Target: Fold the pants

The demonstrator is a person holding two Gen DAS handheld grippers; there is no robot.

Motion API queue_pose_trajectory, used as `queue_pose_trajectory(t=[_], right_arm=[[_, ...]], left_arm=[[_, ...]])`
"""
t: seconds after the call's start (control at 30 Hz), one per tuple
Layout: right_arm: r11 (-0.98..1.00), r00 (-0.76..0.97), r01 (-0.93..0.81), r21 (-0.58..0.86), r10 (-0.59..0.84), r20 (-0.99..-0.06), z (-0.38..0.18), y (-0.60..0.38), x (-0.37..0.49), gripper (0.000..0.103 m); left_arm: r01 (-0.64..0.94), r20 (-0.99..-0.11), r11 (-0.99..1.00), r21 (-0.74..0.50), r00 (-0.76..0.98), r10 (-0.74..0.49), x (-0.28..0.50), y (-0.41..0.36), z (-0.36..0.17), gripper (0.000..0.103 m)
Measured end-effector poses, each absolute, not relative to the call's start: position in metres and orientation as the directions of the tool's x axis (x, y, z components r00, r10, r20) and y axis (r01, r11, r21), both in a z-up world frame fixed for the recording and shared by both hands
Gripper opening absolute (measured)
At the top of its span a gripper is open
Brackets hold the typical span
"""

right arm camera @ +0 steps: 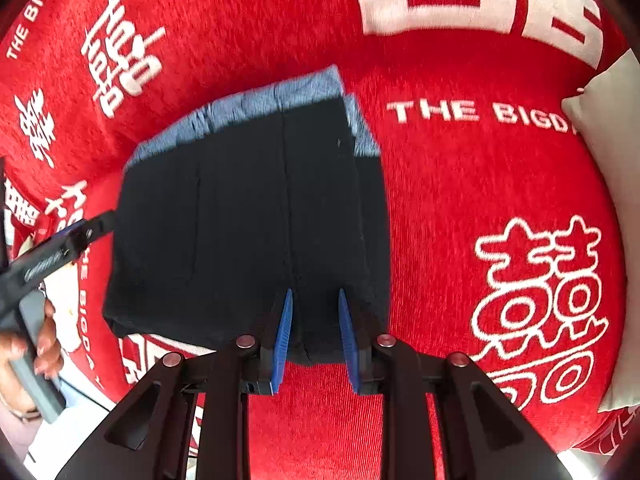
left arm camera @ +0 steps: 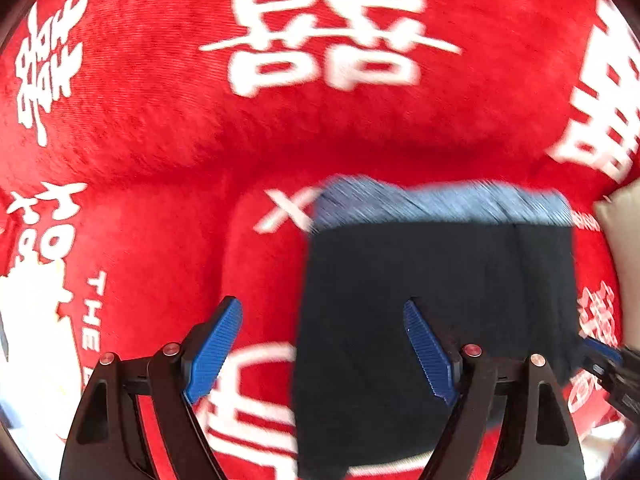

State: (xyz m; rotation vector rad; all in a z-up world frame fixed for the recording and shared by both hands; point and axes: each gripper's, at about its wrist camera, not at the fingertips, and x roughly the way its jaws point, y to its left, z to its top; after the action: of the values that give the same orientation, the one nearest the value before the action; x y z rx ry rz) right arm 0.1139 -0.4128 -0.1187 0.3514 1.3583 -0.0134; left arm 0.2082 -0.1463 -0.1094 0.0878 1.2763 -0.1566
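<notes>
Pants: dark, seemingly soft folded rectangle

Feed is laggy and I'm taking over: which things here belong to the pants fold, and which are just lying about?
Part of the job:
- folded black fabric pants with blue-grey waistband
- left gripper, open
- right gripper, nearly closed at the pants' near edge

Just lying about:
- red plush blanket with white lettering
- cream pillow

Dark navy fabric pants, folded into a compact, roughly rectangular stack, lie flat on the red bedding. A lighter blue ribbed waistband runs along the far edge and shows again at the far right corner. Vertical seams cross the top layer. The near edge is uneven, with layers slightly offset.
</notes>
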Motion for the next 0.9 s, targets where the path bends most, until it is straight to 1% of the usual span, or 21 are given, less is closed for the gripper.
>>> queue_pose_trajectory(t=[0.03,0.07,0.1,0.13,0.17,0.33,0.4,0.43,0.47,0.5,0.53,0.57,0.6,0.67,0.9], right_arm=[[0.945,0.245,0.209,0.25,0.196,-0.949,-0.113,-0.417,0.118,0.026],[0.943,0.263,0.209,0.259,0.201,-0.943,-0.109,-0.42,0.123,0.03],[0.939,0.281,0.212,0.271,0.207,-0.937,-0.105,-0.425,0.129,0.038],[0.932,0.298,0.223,0.287,0.215,-0.93,-0.104,-0.433,0.139,0.059],[0.925,0.31,0.232,0.302,0.224,-0.924,-0.103,-0.439,0.147,0.069],[0.877,0.375,0.264,0.402,0.29,-0.88,-0.105,-0.471,0.194,0.069],[0.856,0.372,0.277,0.437,0.324,-0.87,-0.112,-0.474,0.211,0.066],[0.84,0.357,0.285,0.461,0.353,-0.865,-0.12,-0.477,0.221,0.061],[0.83,0.344,0.292,0.475,0.372,-0.862,-0.125,-0.478,0.227,0.053],[0.819,0.331,0.298,0.49,0.392,-0.858,-0.131,-0.479,0.231,0.048],[0.805,0.31,0.304,0.509,0.422,-0.852,-0.14,-0.478,0.236,0.038],[0.801,0.294,0.311,0.512,0.431,-0.853,-0.144,-0.477,0.238,0.019],[0.8,0.28,0.32,0.508,0.432,-0.857,-0.148,-0.477,0.239,0.013],[0.803,0.275,0.336,0.492,0.416,-0.867,-0.151,-0.479,0.234,0.01],[0.858,0.24,0.326,0.397,0.331,-0.913,-0.164,-0.474,0.229,0.01]], left_arm=[[0.149,-0.958,0.989,-0.022,0.28,-0.064,0.217,-0.144,-0.111,0.084],[0.133,-0.958,0.991,-0.027,0.278,-0.063,0.225,-0.14,-0.113,0.084],[0.117,-0.96,0.993,-0.031,0.272,-0.062,0.234,-0.136,-0.115,0.084],[0.103,-0.962,0.994,-0.035,0.264,-0.062,0.243,-0.133,-0.118,0.084],[0.094,-0.964,0.995,-0.041,0.258,-0.064,0.249,-0.131,-0.12,0.084],[0.062,-0.968,0.995,-0.084,0.23,-0.096,0.281,-0.125,-0.129,0.084],[0.055,-0.972,0.994,-0.09,0.214,-0.099,0.292,-0.124,-0.136,0.084],[0.053,-0.973,0.994,-0.091,0.207,-0.101,0.296,-0.124,-0.139,0.084],[0.051,-0.975,0.994,-0.093,0.2,-0.102,0.299,-0.125,-0.142,0.084],[0.049,-0.976,0.994,-0.094,0.19,-0.102,0.303,-0.125,-0.146,0.084],[0.049,-0.978,0.995,-0.091,0.185,-0.099,0.305,-0.125,-0.149,0.084],[0.051,-0.979,0.995,-0.084,0.182,-0.092,0.306,-0.126,-0.152,0.084],[0.059,-0.98,0.996,-0.068,0.181,-0.078,0.309,-0.128,-0.157,0.084],[0.072,-0.982,0.997,-0.042,0.183,-0.054,0.307,-0.131,-0.166,0.084],[0.099,-0.976,0.993,0.068,0.212,0.045,0.307,-0.146,-0.191,0.084]])
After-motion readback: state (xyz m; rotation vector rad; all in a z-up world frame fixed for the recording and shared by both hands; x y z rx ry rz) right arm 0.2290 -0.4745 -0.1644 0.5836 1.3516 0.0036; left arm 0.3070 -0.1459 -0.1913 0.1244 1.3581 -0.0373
